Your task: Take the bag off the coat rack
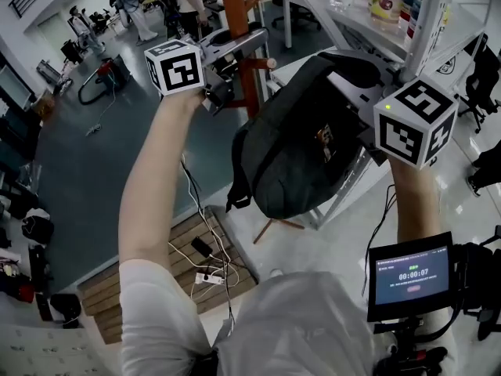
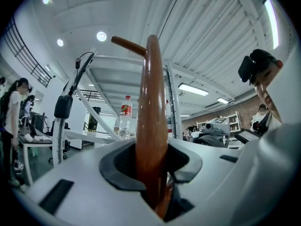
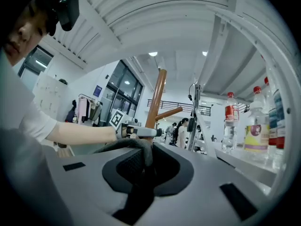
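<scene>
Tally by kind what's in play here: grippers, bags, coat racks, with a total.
Grippers: 2 (left gripper shut on the coat rack; right gripper shut on the bag by its strap)
Bags: 1
Coat racks: 1
Total: 4

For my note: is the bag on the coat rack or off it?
Off, it seems: the right hand-held gripper holds the bag by its strap beside the coat rack; the visible peg is bare.
</scene>
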A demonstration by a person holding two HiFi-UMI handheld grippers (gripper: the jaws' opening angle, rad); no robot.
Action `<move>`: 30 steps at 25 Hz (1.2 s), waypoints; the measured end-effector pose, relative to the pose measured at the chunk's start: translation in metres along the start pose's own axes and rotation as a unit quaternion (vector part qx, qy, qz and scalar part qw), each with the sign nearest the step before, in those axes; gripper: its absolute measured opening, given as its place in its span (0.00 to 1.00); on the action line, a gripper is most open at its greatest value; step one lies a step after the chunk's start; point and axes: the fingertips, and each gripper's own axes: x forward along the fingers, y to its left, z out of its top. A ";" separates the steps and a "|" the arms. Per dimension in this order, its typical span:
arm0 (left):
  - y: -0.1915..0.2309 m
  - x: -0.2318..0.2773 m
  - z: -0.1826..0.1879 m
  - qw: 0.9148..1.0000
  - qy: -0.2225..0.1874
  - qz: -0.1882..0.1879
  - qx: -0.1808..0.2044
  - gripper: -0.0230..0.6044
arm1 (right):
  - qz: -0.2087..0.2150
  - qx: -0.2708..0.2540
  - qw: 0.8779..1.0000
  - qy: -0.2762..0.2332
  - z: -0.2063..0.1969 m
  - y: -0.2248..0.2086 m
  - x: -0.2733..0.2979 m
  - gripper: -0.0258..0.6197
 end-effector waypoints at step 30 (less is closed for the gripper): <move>-0.056 -0.171 -0.004 0.985 -0.032 0.148 0.079 0.50 | -0.064 0.029 0.997 0.039 -0.099 0.038 -0.033 0.11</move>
